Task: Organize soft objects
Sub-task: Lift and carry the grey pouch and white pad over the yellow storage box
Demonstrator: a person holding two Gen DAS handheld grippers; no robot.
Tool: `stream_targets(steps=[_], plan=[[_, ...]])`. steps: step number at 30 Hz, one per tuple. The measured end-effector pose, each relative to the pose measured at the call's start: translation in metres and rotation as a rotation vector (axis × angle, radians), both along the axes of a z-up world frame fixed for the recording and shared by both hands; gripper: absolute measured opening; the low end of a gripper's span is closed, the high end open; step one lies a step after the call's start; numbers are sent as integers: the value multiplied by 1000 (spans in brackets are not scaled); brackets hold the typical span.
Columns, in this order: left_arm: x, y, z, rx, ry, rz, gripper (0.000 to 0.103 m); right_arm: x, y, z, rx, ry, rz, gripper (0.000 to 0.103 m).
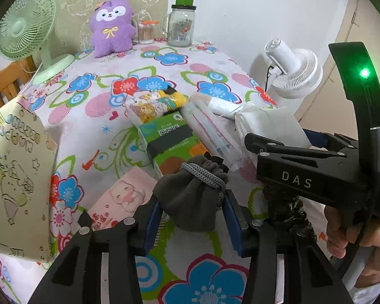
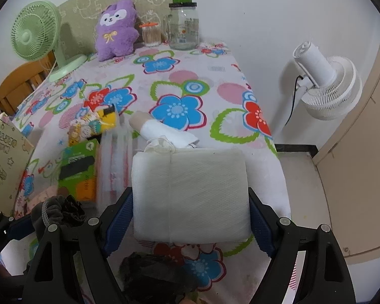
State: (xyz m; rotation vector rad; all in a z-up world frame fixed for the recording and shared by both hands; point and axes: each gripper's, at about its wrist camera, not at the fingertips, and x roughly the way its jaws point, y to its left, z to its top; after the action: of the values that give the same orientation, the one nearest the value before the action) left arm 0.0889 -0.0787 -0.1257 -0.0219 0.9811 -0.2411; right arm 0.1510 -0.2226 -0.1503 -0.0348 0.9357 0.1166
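Note:
A grey drawstring pouch (image 1: 190,197) with a braided cord sits between the blue pads of my left gripper (image 1: 191,204), which is shut on it just above the flowered tablecloth (image 1: 93,131). The pouch (image 2: 55,210) also shows at the lower left of the right wrist view. My right gripper (image 2: 190,195) is shut on a white padded packet (image 2: 190,195), its pads pressing both sides. In the left wrist view that gripper (image 1: 281,136) and the packet (image 1: 266,124) are on the right. A purple plush toy (image 1: 111,27) stands upright at the back.
A green box (image 1: 169,141), a yellow cartoon packet (image 1: 154,103), a clear wrapped pack (image 1: 210,131) and a pink card (image 1: 119,200) lie mid-table. A printed paper bag (image 1: 15,177) stands left. A green fan (image 1: 25,27), a jar (image 1: 181,25) and a white fan (image 1: 296,73) ring the table.

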Motion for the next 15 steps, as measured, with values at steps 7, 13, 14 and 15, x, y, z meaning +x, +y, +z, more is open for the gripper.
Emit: stream_targets(steps=[7, 13, 14, 15], plan=[[-10, 13, 18, 3, -45, 23, 48, -11, 11, 22, 5, -41, 16, 85], [-22, 28, 38, 3, -92, 50, 48, -22, 27, 46, 4, -86, 43, 85], [-25, 30, 40, 3, -99, 54, 48, -24, 29, 50, 3, -94, 47, 85], [-27, 33, 44, 1, -108, 60, 48, -27, 33, 56, 2, -106, 53, 85]])
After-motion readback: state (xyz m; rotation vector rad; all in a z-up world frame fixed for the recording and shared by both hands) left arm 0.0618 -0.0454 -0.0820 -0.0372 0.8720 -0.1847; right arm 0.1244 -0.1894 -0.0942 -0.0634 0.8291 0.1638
